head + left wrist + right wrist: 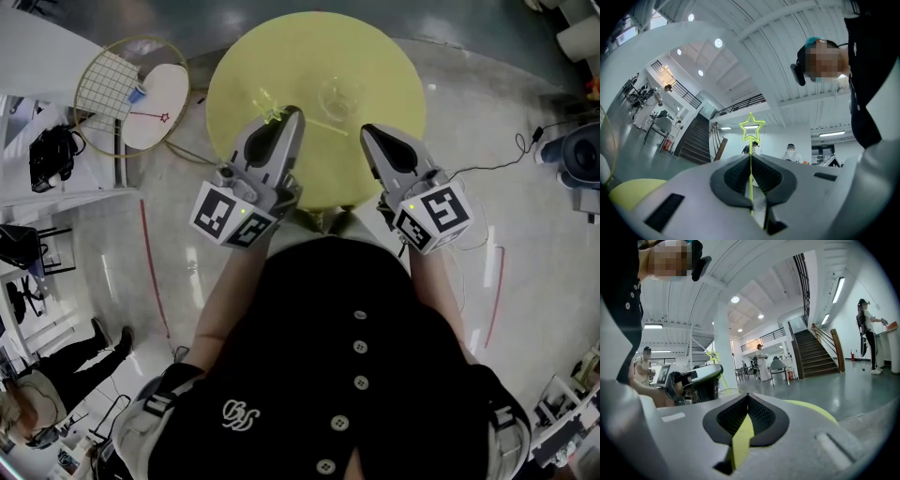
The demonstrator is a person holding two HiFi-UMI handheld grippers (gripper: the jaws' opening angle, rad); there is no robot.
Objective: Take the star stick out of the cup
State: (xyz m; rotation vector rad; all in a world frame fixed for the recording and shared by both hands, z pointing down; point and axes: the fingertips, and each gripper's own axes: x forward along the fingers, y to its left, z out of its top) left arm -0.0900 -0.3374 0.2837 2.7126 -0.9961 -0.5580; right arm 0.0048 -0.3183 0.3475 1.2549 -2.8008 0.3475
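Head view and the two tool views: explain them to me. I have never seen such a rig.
There is no robot here. A person holds a hand-held gripping tool in each hand. The head view comes from a camera on the person's head. It looks down at a round yellow table, where a clear cup stands. Each of the other two views comes from a camera riding on one tool and looking along its jaws. The left tool pinches the thin stem of the yellow star stick. The right tool holds nothing. Its jaws are close together, and the yellow in the slit between them is the table.
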